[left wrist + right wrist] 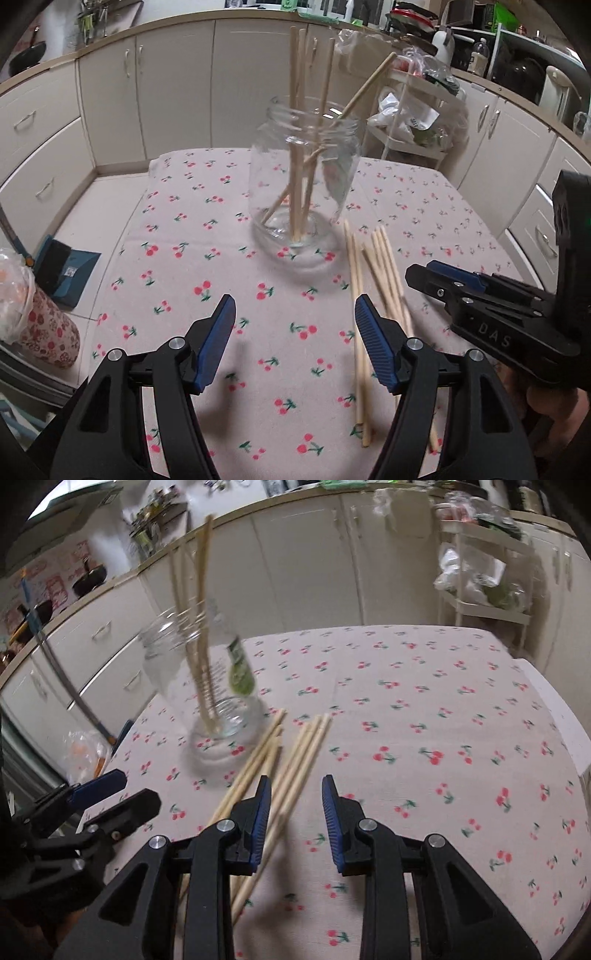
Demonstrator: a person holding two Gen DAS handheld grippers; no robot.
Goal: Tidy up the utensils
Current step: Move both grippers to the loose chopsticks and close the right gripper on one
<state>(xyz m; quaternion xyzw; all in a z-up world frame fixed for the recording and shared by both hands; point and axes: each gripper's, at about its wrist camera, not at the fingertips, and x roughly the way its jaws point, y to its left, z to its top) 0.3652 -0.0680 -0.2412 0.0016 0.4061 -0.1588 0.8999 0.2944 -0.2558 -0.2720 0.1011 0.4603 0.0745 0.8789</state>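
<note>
Jar (304,177) on tablecloth (207,258), sticks (295,110) inside, loose sticks (373,280) just right.

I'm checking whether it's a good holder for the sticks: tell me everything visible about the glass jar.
The glass jar is clear, with a threaded, lidless mouth and a thick round base. It stands upright on the cherry-print cloth. Several wooden sticks stand inside, leaning on the rim. A green label shows in the right wrist view. No tool touches it.
</note>
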